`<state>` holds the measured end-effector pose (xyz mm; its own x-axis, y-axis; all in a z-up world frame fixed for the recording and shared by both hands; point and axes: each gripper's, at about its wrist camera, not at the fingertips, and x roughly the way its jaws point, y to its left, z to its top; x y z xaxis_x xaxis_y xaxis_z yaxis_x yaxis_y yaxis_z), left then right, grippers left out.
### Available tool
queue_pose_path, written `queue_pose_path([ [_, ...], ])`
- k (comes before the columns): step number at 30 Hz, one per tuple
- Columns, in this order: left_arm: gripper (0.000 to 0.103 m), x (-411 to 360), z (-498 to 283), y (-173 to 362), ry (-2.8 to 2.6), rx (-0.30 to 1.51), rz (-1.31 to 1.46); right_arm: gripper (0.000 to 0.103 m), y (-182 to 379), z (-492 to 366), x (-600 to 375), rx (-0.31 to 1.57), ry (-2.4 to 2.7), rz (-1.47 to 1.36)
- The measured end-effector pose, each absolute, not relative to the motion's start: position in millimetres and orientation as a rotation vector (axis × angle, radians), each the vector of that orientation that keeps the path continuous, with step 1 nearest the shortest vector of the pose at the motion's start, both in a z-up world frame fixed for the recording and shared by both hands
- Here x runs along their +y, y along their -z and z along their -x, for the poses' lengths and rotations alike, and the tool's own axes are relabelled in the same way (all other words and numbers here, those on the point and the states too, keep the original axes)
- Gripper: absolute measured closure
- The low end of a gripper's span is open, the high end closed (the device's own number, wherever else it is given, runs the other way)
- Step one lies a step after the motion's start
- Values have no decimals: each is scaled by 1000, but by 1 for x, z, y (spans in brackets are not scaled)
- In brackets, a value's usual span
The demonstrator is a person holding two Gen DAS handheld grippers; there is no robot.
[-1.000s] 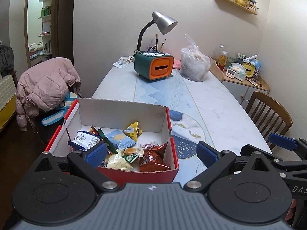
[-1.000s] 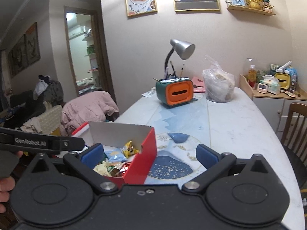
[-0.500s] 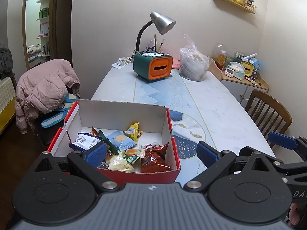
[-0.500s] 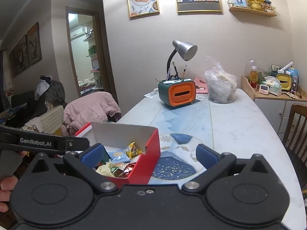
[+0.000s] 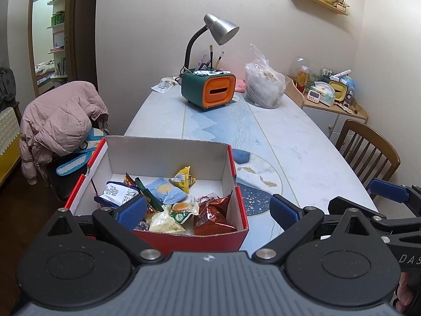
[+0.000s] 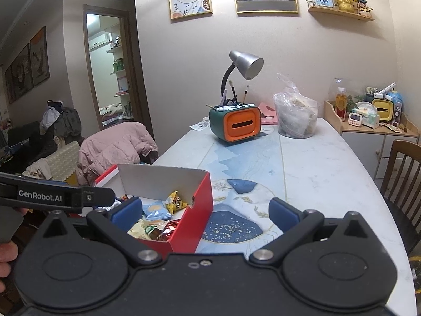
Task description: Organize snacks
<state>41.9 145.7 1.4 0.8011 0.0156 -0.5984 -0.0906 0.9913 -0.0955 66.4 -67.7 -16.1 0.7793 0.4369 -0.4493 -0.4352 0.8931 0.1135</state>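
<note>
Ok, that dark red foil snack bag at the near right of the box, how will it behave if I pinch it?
The red foil bag looks puffed and crinkled, so it will probably crush and give rather than hold its shape. Its glossy film may slip between the pads. It seems light, leaning on the red box wall, so it should lift easily.
</note>
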Motion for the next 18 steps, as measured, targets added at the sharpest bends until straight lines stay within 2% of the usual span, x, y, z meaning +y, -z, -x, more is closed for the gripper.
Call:
queue_pose_path([
  [18,3,142,-45,4,-43,663,122,0,20,-73,-76,499,-440,-13],
])
